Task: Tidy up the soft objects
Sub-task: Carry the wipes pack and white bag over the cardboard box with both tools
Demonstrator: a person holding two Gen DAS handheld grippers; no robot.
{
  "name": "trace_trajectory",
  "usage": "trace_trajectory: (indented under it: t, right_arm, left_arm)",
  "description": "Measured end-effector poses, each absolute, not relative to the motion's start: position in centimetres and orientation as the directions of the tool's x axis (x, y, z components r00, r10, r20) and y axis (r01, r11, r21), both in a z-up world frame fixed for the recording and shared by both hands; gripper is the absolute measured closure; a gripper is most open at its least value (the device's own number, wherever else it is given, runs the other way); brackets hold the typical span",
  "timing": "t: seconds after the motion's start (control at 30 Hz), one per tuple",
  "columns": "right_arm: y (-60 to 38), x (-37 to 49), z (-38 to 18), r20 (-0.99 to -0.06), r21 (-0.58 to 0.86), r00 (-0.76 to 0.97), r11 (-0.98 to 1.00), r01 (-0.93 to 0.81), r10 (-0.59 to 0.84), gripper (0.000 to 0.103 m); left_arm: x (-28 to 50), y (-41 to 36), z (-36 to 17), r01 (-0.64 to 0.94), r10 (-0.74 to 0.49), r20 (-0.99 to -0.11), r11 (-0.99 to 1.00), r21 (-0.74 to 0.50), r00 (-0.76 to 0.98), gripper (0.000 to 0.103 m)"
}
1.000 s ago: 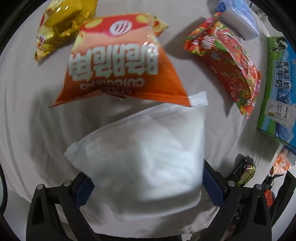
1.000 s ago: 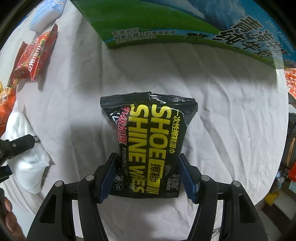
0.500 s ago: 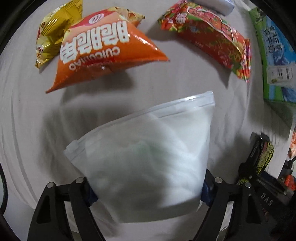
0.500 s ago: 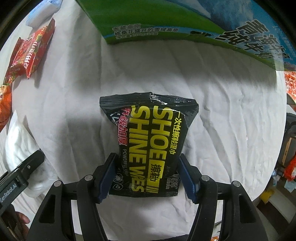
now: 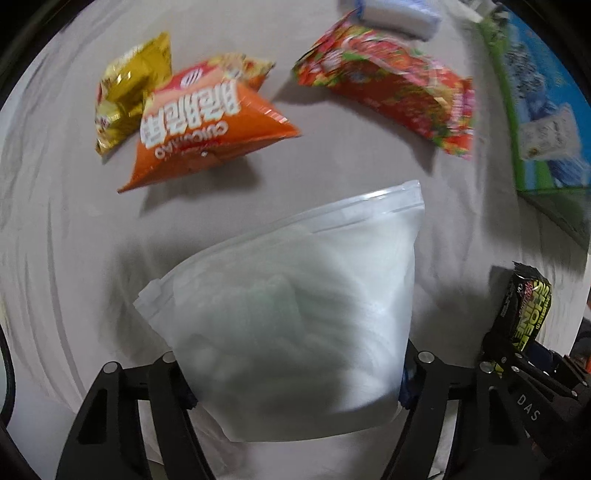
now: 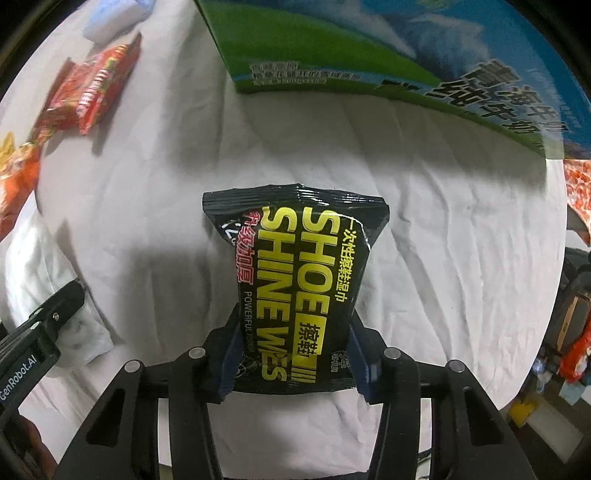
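My left gripper is shut on a white frosted zip pouch and holds it above the white cloth. My right gripper is shut on a black shoe shine wipes pack, also lifted over the cloth. That pack and the right gripper also show at the lower right of the left wrist view. The left gripper's body shows at the left edge of the right wrist view, with the white pouch beside it.
On the cloth lie an orange snack bag, a gold snack bag, a red snack bag and a white-blue tissue pack. A green-blue milk carton box stands at the far right.
The left gripper has pulled back and lifted with the white pouch, so the snack bags look smaller and farther. The right gripper with the wipes pack has shifted slightly left.
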State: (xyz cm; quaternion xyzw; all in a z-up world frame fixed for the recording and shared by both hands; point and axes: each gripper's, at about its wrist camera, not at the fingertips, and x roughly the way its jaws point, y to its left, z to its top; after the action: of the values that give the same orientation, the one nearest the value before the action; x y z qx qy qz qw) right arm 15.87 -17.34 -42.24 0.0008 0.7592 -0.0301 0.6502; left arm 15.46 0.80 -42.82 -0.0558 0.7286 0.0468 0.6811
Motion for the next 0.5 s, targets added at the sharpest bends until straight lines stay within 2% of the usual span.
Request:
trace_trajectory:
  t: [0.13, 0.27, 0.37, 0.43, 0.5]
  right_arm:
    - [-18.2, 14.6, -39.5, -0.993, -0.001, -0.119, 1.0, 0.004, 0.0, 0.051]
    - [-20.1, 13.0, -34.4, -0.998, 0.044, -0.047, 0.998, -0.049, 0.042, 0.052]
    - [-22.1, 12.1, -30.0, -0.998, 0.059, 0.026, 0.996, -0.07, 0.061, 0.052]
    - [-23.6, 11.9, -26.7, -0.995, 0.055, 0.083, 0.996, -0.073, 0.061, 0.052]
    - [-25.3, 12.5, -23.8, -0.99, 0.049, 0.131, 0.996, -0.069, 0.058, 0.052]
  left_arm:
    - [14.3, -1.1, -39.8, -0.127, -0.029, -0.999, 0.992, -0.027, -0.021, 0.031]
    - [13.6, -3.9, -35.9, -0.113, -0.039, -0.997, 0.993, -0.046, 0.059, 0.031]
    - [13.1, -6.2, -31.1, -0.087, -0.062, -0.986, 0.993, -0.076, 0.154, 0.031]
    - [14.3, -4.4, -26.0, -0.06, -0.084, -0.975, 0.993, -0.098, 0.206, 0.031]
    - [14.9, -4.3, -23.3, -0.036, -0.111, -0.962, 0.992, -0.124, 0.249, 0.031]
